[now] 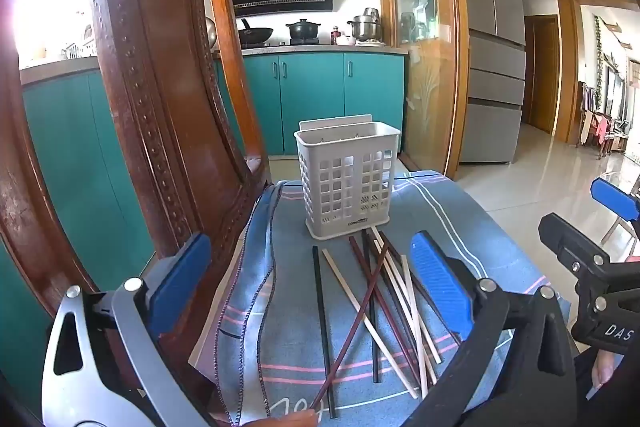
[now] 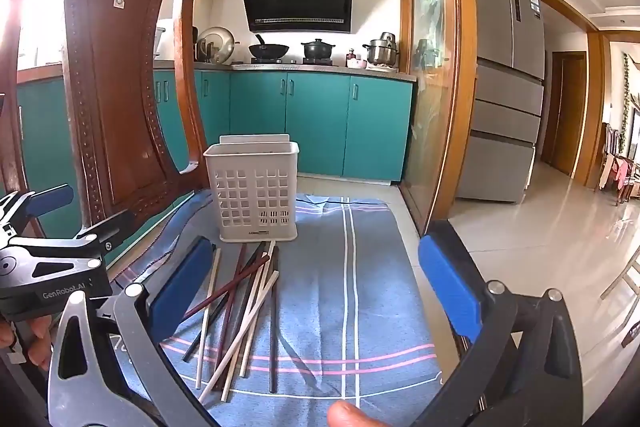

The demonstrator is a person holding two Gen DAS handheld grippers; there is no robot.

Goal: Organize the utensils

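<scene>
A white perforated utensil holder (image 1: 347,183) stands upright on a blue striped cloth (image 1: 460,227); it also shows in the right wrist view (image 2: 255,190). Several chopsticks (image 1: 380,303), dark brown, black and cream, lie crossed in a loose pile on the cloth in front of it, also seen in the right wrist view (image 2: 240,311). My left gripper (image 1: 312,287) is open and empty, hovering over the near end of the pile. My right gripper (image 2: 316,299) is open and empty, with the pile near its left finger (image 2: 182,287).
A carved wooden chair back (image 1: 160,107) rises close on the left of the cloth. The right gripper's body (image 1: 592,279) sits to the right of the pile. Teal kitchen cabinets (image 2: 320,123) and a grey fridge (image 2: 508,87) stand behind. A tiled floor (image 2: 540,227) lies to the right.
</scene>
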